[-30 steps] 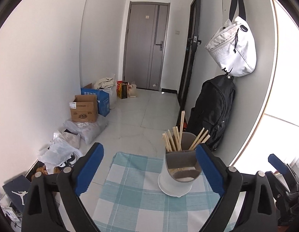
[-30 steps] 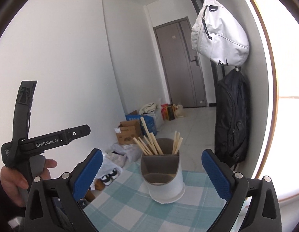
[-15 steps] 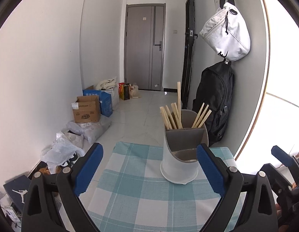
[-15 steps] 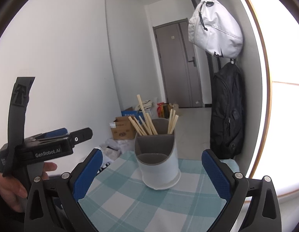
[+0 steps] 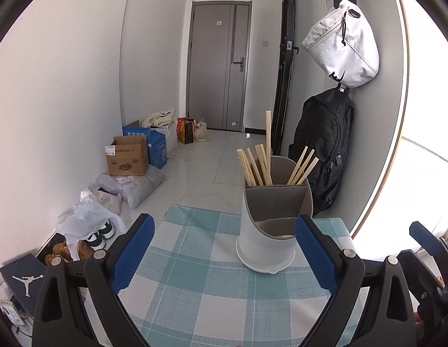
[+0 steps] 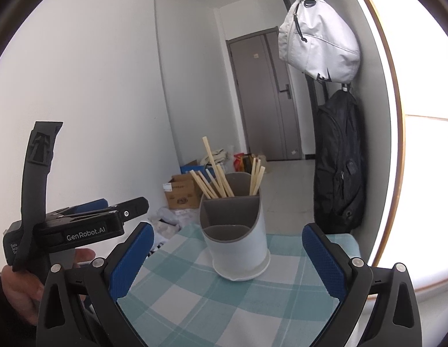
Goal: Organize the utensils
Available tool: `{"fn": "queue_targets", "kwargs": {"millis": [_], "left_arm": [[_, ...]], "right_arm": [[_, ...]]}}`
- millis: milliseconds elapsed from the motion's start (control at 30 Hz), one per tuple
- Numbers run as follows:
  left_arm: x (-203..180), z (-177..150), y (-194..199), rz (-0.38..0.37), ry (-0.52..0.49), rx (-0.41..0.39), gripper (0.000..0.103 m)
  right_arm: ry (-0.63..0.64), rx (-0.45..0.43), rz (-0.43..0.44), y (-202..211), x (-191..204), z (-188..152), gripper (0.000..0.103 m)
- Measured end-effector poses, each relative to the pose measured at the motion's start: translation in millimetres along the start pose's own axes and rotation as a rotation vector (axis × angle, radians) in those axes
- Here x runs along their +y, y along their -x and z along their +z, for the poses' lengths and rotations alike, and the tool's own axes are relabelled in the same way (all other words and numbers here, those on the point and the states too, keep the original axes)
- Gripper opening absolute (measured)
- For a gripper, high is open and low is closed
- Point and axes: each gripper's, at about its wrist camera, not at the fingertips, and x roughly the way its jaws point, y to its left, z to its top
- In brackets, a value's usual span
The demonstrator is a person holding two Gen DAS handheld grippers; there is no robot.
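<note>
Chopsticks (image 5: pixel 267 159) in holder (image 6: pixel 235 240); both tongs (image 5: pixel 224 248) (image 6: pixel 227 256) spread, empty; shoebox (image 5: pixel 22 279) only in left view.

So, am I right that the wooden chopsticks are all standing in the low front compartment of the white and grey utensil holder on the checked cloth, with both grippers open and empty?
Not quite: the wooden chopsticks stand in the two tall rear compartments of the white and grey utensil holder, as the left wrist view shows. The holder does sit on the checked cloth, and the left gripper and right gripper are open and empty.

Wooden chopsticks (image 5: pixel 264 164) upright in white-grey holder (image 5: pixel 274 219) on cloth.
</note>
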Motion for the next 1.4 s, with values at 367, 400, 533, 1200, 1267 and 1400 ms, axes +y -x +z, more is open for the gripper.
{"fn": "queue_targets", "kwargs": {"millis": [367,400,533,1200,1267,1400], "left_arm": [[8.3,2.4,-0.8,0.005,0.033,0.017,0.095],[8.7,2.4,-0.9,0.006,0.032,0.018,0.095],[8.7,1.8,-3.1,0.005,0.025,0.037,0.095],[4.9,-1.8,-1.6,0.014,0.011,0.018,0.095],[4.4,-1.9,-1.8,0.013,0.008,0.02,0.095],[3.9,-2.8,-2.3,0.013,0.003,0.025,0.095]], "right_arm": [[0.014,0.015,0.003,-3.1,1.7,-3.7,0.103],[0.013,0.016,0.003,-3.4,1.4,-3.7,0.103],[0.005,0.014,0.004,-3.8,-0.3,-3.2,0.103],[-0.002,0.012,0.005,-1.4,-1.7,-2.8,0.103],[0.001,0.012,0.003,-1.4,-1.5,-3.0,0.103],[0.004,0.014,0.006,-1.3,-1.0,-3.0,0.103]]}}
